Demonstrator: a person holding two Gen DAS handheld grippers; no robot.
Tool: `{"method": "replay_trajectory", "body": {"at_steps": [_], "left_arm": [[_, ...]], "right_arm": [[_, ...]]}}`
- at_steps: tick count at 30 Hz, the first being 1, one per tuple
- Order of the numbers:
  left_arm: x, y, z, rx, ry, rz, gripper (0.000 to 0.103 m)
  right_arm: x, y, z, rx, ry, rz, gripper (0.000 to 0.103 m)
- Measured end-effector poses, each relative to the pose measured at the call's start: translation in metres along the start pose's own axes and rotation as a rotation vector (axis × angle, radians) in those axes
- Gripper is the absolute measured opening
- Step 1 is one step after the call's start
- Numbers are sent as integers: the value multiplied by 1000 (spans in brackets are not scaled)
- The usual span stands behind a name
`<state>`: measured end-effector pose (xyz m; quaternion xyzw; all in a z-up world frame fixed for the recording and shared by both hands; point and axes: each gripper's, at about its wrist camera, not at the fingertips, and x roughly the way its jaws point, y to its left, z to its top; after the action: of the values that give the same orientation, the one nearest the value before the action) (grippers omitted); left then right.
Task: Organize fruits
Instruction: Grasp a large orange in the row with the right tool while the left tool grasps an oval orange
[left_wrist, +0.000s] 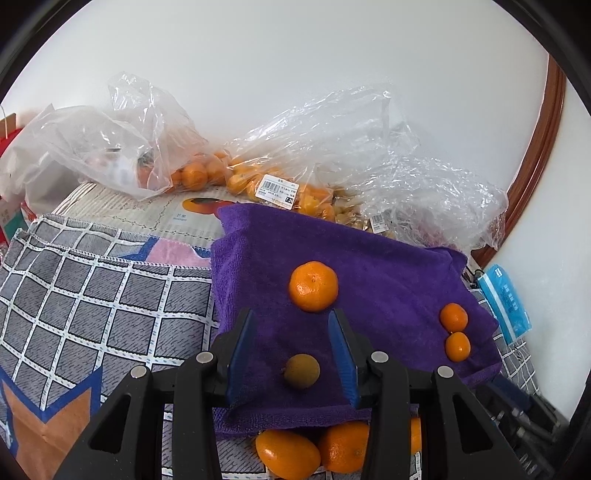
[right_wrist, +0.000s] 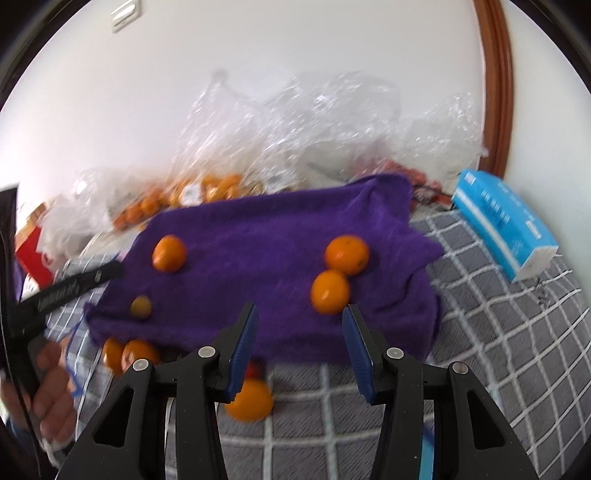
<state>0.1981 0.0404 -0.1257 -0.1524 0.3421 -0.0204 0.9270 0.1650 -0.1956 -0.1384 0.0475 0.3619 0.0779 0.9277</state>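
A purple towel (left_wrist: 369, 266) lies on the checked cloth. On it sit a tangerine (left_wrist: 313, 286), two small oranges (left_wrist: 453, 316) at the right, and a small brownish fruit (left_wrist: 301, 371). My left gripper (left_wrist: 293, 314) is open; the brownish fruit lies between its blue pads with a gap on each side. Two oranges (left_wrist: 288, 454) lie at the towel's near edge. In the right wrist view my right gripper (right_wrist: 300, 307) hangs open over the towel's (right_wrist: 258, 240) near edge with nothing between its fingers. Two oranges (right_wrist: 330, 291) sit just beyond its right finger, and one orange (right_wrist: 249, 400) lies on the cloth by its left finger.
Clear plastic bags (left_wrist: 295, 147) of small oranges and other fruit are heaped against the white wall behind the towel. A blue tissue pack (right_wrist: 506, 221) lies at the right on the grey checked cloth (right_wrist: 498, 332). A person's hand (right_wrist: 51, 391) holds a black handle at the left.
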Motion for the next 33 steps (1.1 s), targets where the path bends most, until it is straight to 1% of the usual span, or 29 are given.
{"method": "replay_trajectory", "body": {"at_steps": [2, 5, 7, 10, 13, 14, 16, 17, 19, 21, 25, 28, 30, 33], "left_arm": [[2, 0, 0, -5, 14, -13, 40], [3, 1, 0, -15, 20, -20, 43], [3, 2, -1, -14, 20, -19, 43], [4, 2, -2, -6, 20, 1, 43], [0, 4, -2, -6, 14, 1, 43], [-2, 5, -1, -7, 11, 0, 43], [-6, 6, 0, 0, 11, -3, 43], [-9, 5, 1, 13, 15, 7, 43], [-13, 4, 0, 26, 24, 1, 43], [-19, 4, -5, 39, 57, -1, 43], [-28, 6, -24, 57, 102, -6, 43], [-29, 10, -38, 56, 153, -35, 41], [-25, 12, -46, 33, 190, -65, 41], [-17, 13, -54, 1, 210, -74, 42]], "right_arm": [[3, 5, -10, -16, 37, 8, 48], [7, 11, -22, -3, 82, 64, 47], [11, 14, -27, -3, 100, 70, 47], [17, 18, -32, -1, 121, 104, 47], [22, 23, -36, -20, 132, 116, 47], [23, 24, -36, -28, 134, 114, 45], [24, 26, -38, -41, 145, 114, 34], [24, 26, -39, -43, 142, 113, 34], [21, 25, -39, -45, 129, 113, 34], [14, 22, -40, -50, 107, 100, 34], [1, 7, -44, -75, 52, 7, 34], [-4, -10, -43, -51, 31, -13, 34], [-5, -18, -42, -29, 25, -7, 34], [-4, -24, -41, 1, 23, 17, 34]]}}
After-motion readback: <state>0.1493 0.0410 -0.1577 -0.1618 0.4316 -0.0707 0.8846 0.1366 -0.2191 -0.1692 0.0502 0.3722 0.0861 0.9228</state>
